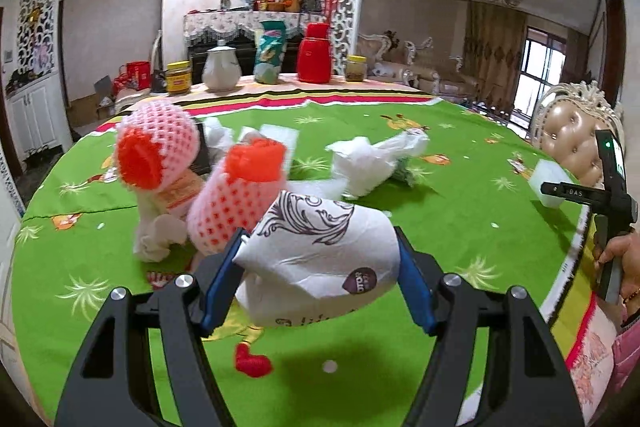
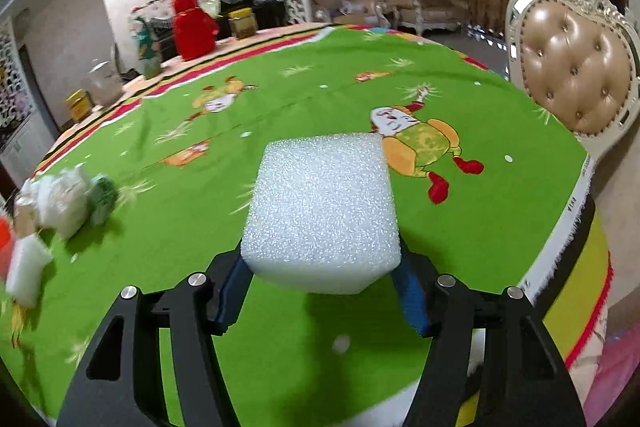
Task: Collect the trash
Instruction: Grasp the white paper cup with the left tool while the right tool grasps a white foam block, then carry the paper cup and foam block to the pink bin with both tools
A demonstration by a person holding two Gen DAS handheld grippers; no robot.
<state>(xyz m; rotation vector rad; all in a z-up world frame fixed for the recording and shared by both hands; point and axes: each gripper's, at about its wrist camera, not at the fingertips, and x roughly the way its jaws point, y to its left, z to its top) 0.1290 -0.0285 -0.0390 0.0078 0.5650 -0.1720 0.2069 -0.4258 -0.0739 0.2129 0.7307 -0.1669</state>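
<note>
We judge the gathering step half done: our left gripper [image 1: 320,263] is clamped on a printed white paper cup [image 1: 320,251] lifted clear of the green tablecloth [image 1: 460,195], our right gripper [image 2: 322,267] pinching a white foam block [image 2: 324,211] near the table's right edge. Next, both loads need a bin, none in view; foam fruit nets [image 1: 224,195] and a crumpled white bag [image 1: 368,163] lie beyond on the left

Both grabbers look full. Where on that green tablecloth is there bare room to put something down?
Free: the wide green stretch between the white plastic bag and the padded chair, around the cartoon figure. Crowded: the pink foam nets, crumpled tissues, and the jars and red flask along the far edge.
</note>
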